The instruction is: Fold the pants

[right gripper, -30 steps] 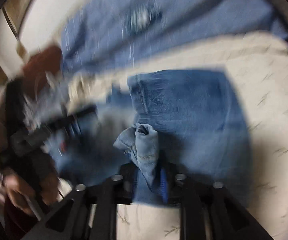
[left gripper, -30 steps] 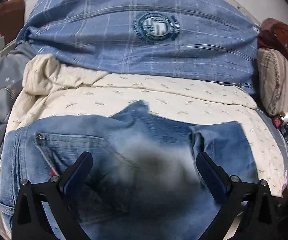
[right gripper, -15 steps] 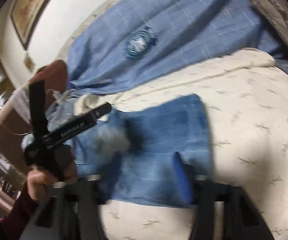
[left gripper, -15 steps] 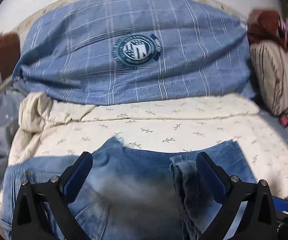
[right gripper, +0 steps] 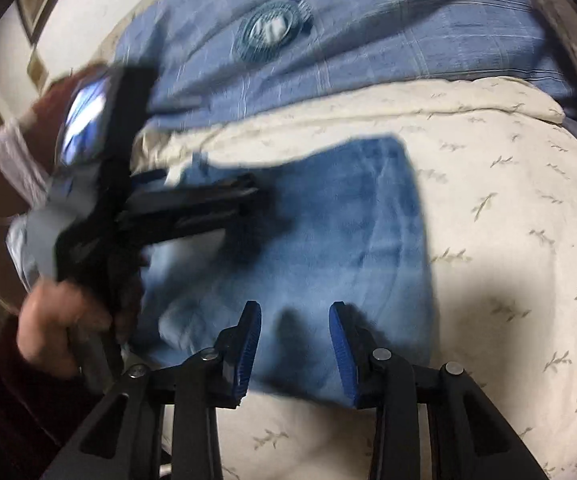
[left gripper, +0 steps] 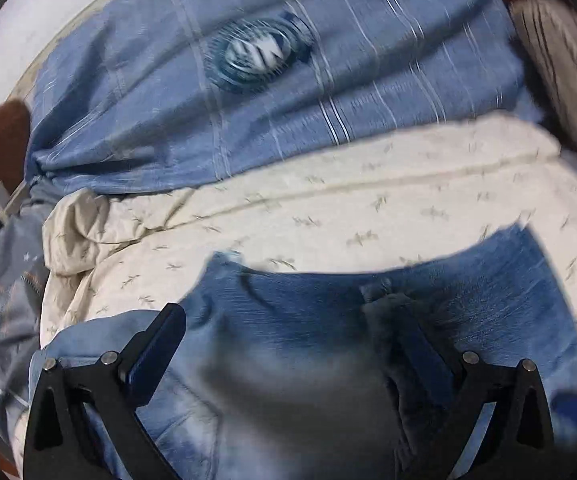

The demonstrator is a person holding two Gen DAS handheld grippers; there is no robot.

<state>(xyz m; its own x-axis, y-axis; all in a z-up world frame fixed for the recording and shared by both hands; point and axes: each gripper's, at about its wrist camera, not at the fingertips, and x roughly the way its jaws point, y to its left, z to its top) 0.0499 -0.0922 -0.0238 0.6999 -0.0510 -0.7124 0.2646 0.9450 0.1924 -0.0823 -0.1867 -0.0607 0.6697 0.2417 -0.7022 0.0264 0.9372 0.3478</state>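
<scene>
Blue jeans [left gripper: 328, 340] lie folded on a cream bedspread [left gripper: 368, 208]. In the left wrist view my left gripper [left gripper: 292, 352] is wide open just above the denim, holding nothing. In the right wrist view the jeans [right gripper: 348, 232] form a rough rectangle. My right gripper [right gripper: 294, 344] is open and empty over their near edge. The left gripper [right gripper: 192, 204] shows there too, blurred, over the left part of the jeans, held by a hand [right gripper: 52, 320].
A blue plaid pillow [left gripper: 268, 80] with a round emblem lies behind the jeans. A striped cushion [left gripper: 560, 72] is at the right. Grey clothing [left gripper: 4, 280] and a charger [left gripper: 0, 196] sit at the left. Bare bedspread [right gripper: 508, 240] lies right of the jeans.
My right gripper let go of the bunched denim and opened; the jeans now lie flat and folded. The left gripper stayed open and shifted over the denim.
</scene>
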